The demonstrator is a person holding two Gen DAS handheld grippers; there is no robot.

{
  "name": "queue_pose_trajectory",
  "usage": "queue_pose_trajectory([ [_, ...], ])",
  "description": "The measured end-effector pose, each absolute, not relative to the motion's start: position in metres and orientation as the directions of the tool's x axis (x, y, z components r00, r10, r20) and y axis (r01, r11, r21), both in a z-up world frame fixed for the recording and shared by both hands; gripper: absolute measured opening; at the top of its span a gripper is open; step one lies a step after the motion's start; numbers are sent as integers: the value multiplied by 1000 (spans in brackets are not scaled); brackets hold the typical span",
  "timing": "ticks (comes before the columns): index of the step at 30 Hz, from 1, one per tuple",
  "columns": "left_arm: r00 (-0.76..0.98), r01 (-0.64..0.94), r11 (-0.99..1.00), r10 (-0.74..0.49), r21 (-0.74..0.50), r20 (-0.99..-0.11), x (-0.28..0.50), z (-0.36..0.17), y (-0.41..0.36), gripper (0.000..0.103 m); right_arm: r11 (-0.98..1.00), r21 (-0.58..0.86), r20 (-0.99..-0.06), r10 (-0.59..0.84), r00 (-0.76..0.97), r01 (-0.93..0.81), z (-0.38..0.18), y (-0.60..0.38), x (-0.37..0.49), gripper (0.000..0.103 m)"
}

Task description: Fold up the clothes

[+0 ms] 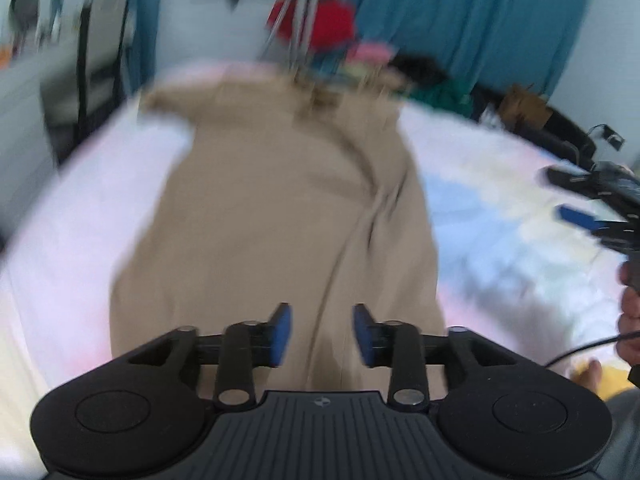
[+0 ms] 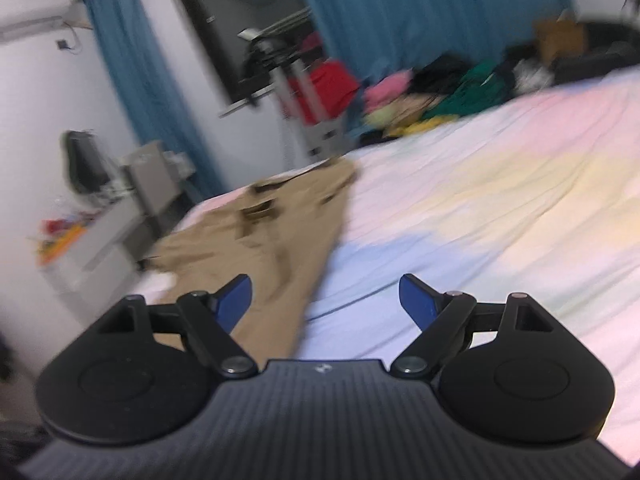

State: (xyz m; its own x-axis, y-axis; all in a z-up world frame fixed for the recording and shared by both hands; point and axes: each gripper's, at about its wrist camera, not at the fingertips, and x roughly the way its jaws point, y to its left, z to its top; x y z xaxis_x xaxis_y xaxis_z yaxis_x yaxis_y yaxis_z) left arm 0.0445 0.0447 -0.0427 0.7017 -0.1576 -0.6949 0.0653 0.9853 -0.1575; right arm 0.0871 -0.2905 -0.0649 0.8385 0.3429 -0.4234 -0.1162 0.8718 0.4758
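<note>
- Nearest the lens, the left gripper (image 1: 322, 334) is seen above the near end of the tan trousers (image 1: 280, 216); its blue pads (image 1: 280, 334) are parted with nothing pinched between them
- Tan trousers are laid lengthwise on the pastel bedsheet (image 1: 500, 216), waistband at the far end, cloth creased
- Right of the trousers, the right gripper (image 2: 326, 300) is held over the bedsheet; its jaws are spread wide and empty
- Beyond the trousers' far end, a heap of coloured clothes (image 2: 432, 92) is seen before teal curtains (image 2: 400, 12); much is blurred
</note>
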Motion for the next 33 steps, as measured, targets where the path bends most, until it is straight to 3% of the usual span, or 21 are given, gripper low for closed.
queue_pose_trajectory([
  [4, 794, 73, 987, -146, -145, -591, 71, -19, 38, 58, 828, 538, -441, 437, 784, -158, -70, -252, 131, 73],
  [7, 828, 42, 992, -100, -118, -551, 100, -20, 31, 72, 850, 493, -480, 444, 757, -186, -80, -213, 167, 70],
  [10, 820, 23, 996, -71, -91, -568, 116, -39, 34, 74, 881, 437, -525, 413, 744, -180, -100, -186, 203, 58],
  [15, 793, -3, 998, -39, -67, -609, 127, -67, 46, 75, 924, 342, -577, 350, 738, -171, -144, -159, 252, 49],
  [19, 796, -23, 999, -10, -48, -605, 131, -76, 57, 77, 938, 320, -600, 311, 737, -136, -167, -152, 264, 17],
  [20, 795, -33, 998, -8, -55, -607, 133, -78, 58, 77, 940, 310, -598, 311, 739, -145, -168, -149, 264, 14],
  [30, 746, -113, 986, 2, -123, -665, 150, -102, 67, 77, 932, 300, -549, 342, 763, -202, -159, -125, 268, 14],
  [33, 765, -114, 983, -3, -140, -644, 147, -98, 69, 79, 939, 293, -550, 321, 771, -182, -153, -126, 265, 27],
])
